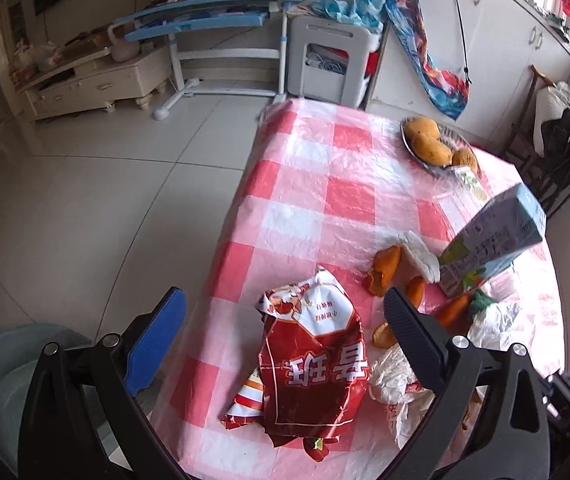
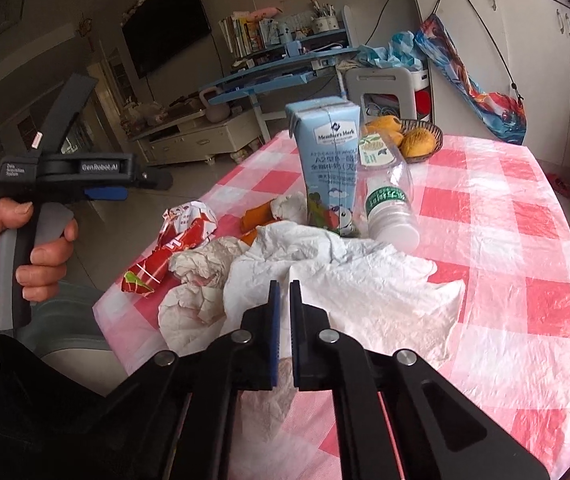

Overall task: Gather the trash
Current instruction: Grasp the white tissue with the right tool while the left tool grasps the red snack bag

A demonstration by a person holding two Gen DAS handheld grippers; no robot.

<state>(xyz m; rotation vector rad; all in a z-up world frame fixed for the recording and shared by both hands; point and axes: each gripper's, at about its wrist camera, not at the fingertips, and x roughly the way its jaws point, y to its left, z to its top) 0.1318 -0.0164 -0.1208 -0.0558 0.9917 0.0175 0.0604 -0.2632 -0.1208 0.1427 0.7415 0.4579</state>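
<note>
- The white plastic bag (image 2: pixel 337 276), thin and crinkled, lies spread across the lower middle of the right wrist view on the tabletop (image 2: pixel 505 216); a fold of it is pinched between the pads of the right hand-held gripper (image 2: pixel 283 292), whose jaws stand almost together on the film.
- Just left of it sits a crumpled wad of white paper (image 2: pixel 195 268), and beyond that a torn red and white foil wrapper (image 2: pixel 173 244), glossy and creased.
- Behind the bag stands a tall, light-blue milk carton (image 2: pixel 327 160), upright and box-shaped; a clear plastic bottle (image 2: pixel 389 200) with a green label leans beside it on the right.
- Orange peel pieces (image 2: pixel 259 216) lie by the carton's foot, curled and matte.
- In the left wrist view the left hand-held gripper (image 1: pixel 285 300) hangs with its jaws wide apart over the red wrapper (image 1: pixel 313 364), holding nothing; one pad is blue and smooth, the other black and ribbed.
- A hand (image 2: pixel 13 252) grasps that gripper's grey handle at the left edge of the right wrist view.
- The tabletop wears a shiny pink and white checked plastic cover; a wire basket (image 2: pixel 425 130) of rounded orange fruit sits at its far end.
</note>
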